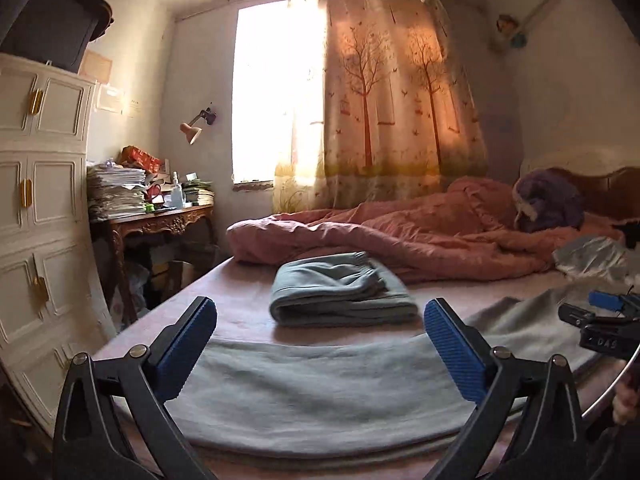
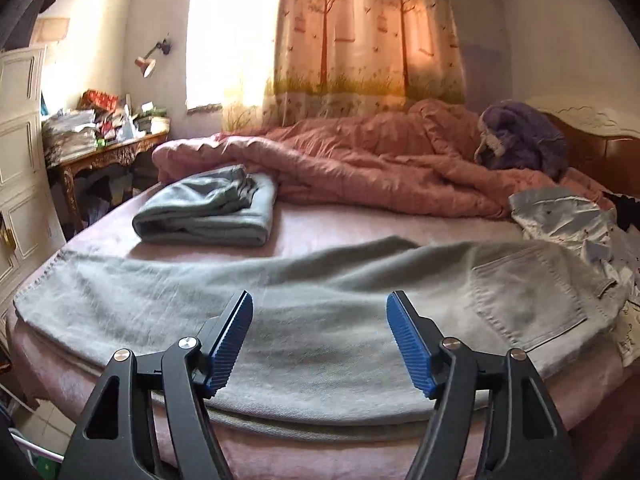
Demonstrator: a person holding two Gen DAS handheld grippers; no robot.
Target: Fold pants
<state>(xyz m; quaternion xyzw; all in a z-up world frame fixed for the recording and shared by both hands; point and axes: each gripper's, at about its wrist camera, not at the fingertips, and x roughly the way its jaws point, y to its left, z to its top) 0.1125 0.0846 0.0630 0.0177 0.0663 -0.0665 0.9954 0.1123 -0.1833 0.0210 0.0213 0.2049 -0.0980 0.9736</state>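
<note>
Light grey pants (image 2: 320, 264) lie stretched out flat along the front edge of the bed, with a back pocket (image 2: 528, 300) at the right end. In the left wrist view the same pants (image 1: 304, 392) run across under the fingers. A second pair, grey-green and folded (image 2: 208, 208) (image 1: 340, 292), rests further back on the sheet. My left gripper (image 1: 320, 305) stands wide open above the flat pants with nothing between its blue pads. My right gripper (image 2: 320, 296) is open too, over the middle of the pants, and it shows at the right edge of the left wrist view (image 1: 608, 312).
A rumpled pink duvet (image 2: 380, 168) fills the back of the bed, with a purple plush item (image 2: 520, 136) near the headboard. A white patterned garment (image 2: 572, 224) lies at the right. A white cabinet (image 1: 40, 200) and a cluttered wooden desk (image 1: 160, 216) stand at the left.
</note>
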